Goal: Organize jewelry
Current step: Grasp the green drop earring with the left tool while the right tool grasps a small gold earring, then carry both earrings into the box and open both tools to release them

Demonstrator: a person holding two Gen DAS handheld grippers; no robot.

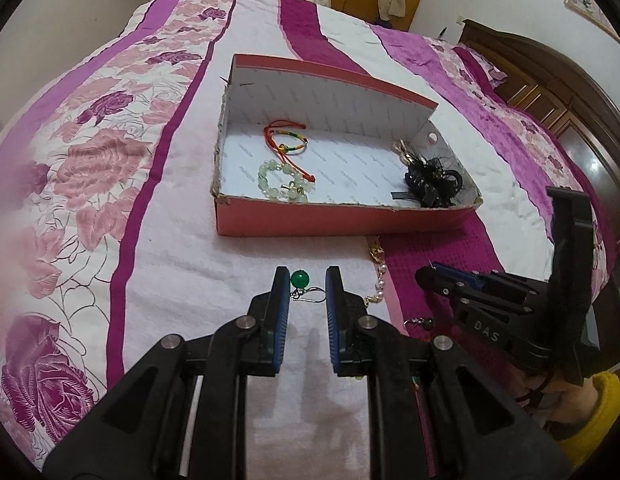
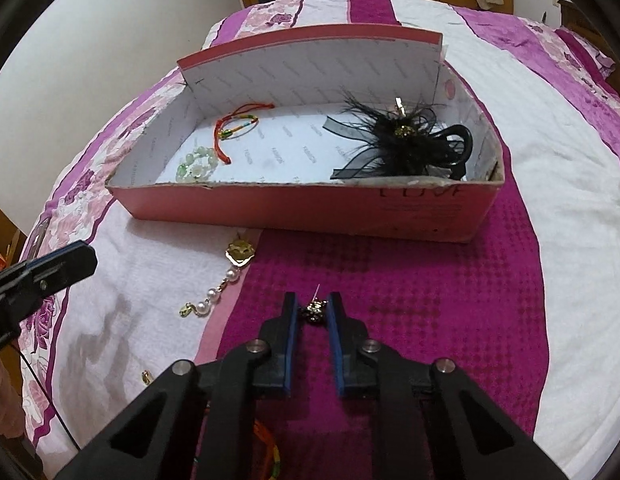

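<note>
Purple floral bedding (image 1: 121, 184) is carrying a red cardboard box (image 2: 293, 210) already holding bracelets and a black feather hairpiece (image 2: 394, 140). Nearer, the left gripper (image 1: 307, 284) is pinching a green bead earring (image 1: 299, 280) by its hook, while the right gripper (image 2: 313, 308) is clamping a small gold brooch (image 2: 314, 310) above the magenta stripe.

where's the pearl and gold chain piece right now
The pearl and gold chain piece lies on the bedspread, outside and just in front of the red box, left of the right tool in the right wrist view.
</note>
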